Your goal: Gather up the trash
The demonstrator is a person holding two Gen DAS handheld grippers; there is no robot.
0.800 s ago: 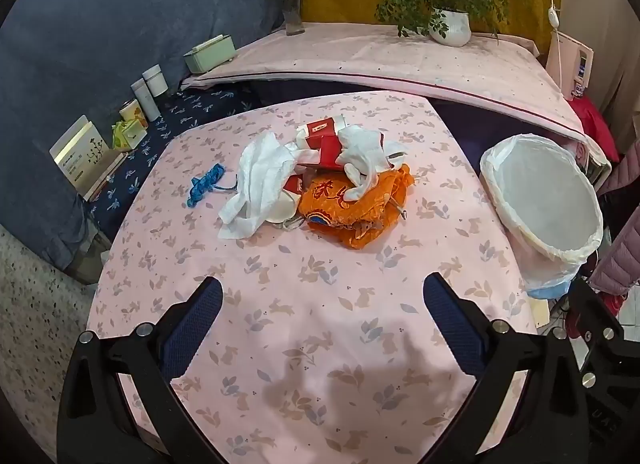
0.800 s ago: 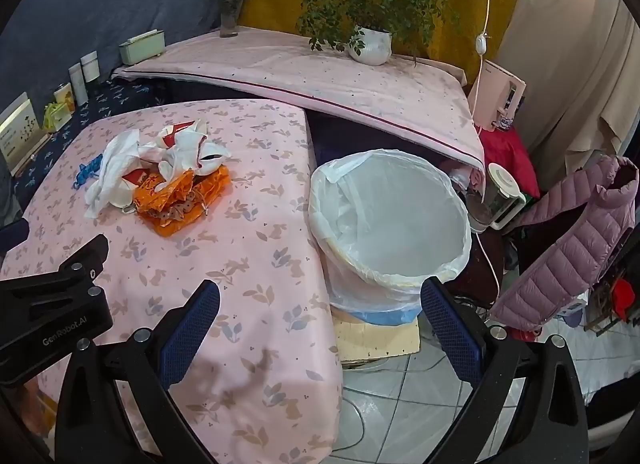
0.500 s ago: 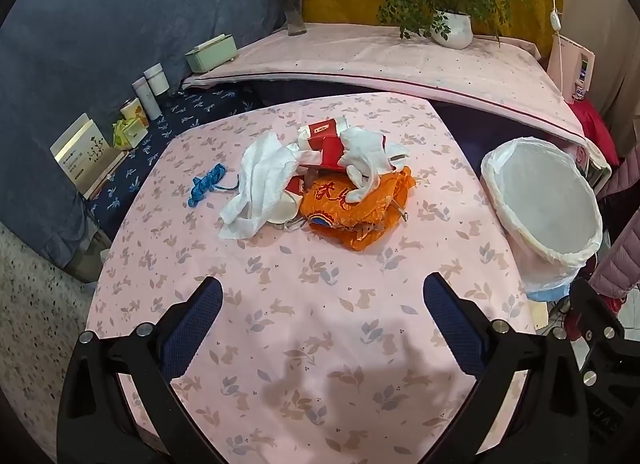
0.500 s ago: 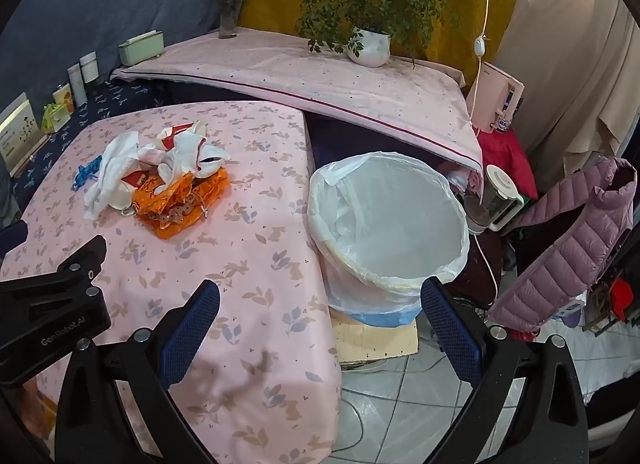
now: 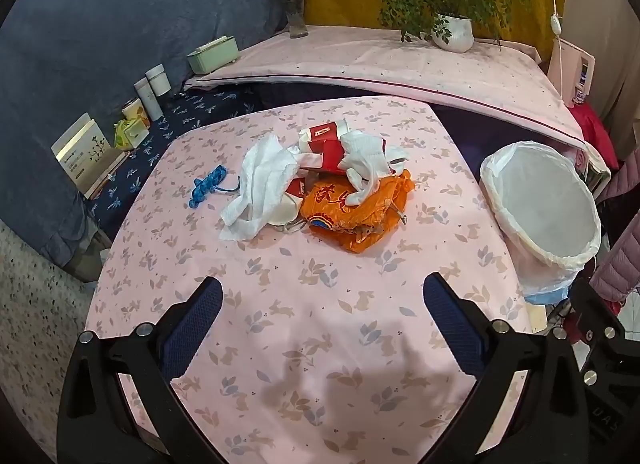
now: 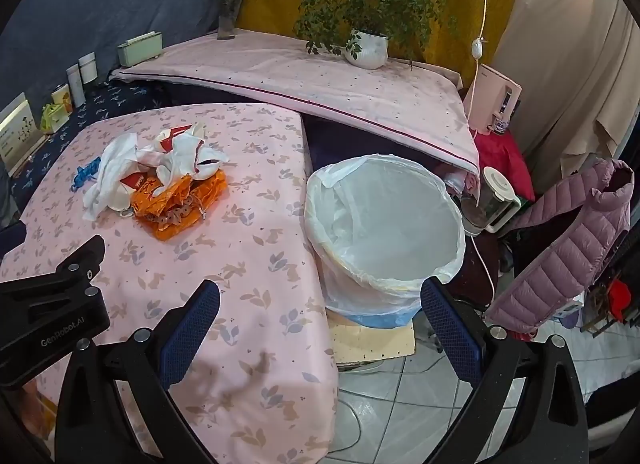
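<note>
Left gripper (image 5: 322, 310): jaws stood wide apart, nothing between them; it hung over the near edge of the table, aimed down at the cloth.
Right gripper (image 6: 320, 312): jaws likewise wide and empty; it hung over the table's right edge, with the bin showing between its fingers.
Change: almost none. Against the views of a moment before, both grippers had barely shifted, the jaws stood as wide as they had, and the heap lay undisturbed.
Table (image 5: 304, 364): covered in pink leaf-print cloth, bare along the near edge under both tools.
Trash heap (image 5: 320, 188): sat past the table's middle, toward the far edge, well apart from both grippers.
Heap contents: orange bag (image 5: 352, 212) nearest; white tissue (image 5: 260, 184) on its left; red-and-white cartons (image 5: 326, 144) behind; blue string (image 5: 208, 184) just beside the heap, toward the left edge.
Bin (image 6: 440, 264): lined with a white bag, appeared empty; stood off the table, touching or just beside its right edge.
Meaning for task: collection judged not begun; a reach to the heap came first.
</note>
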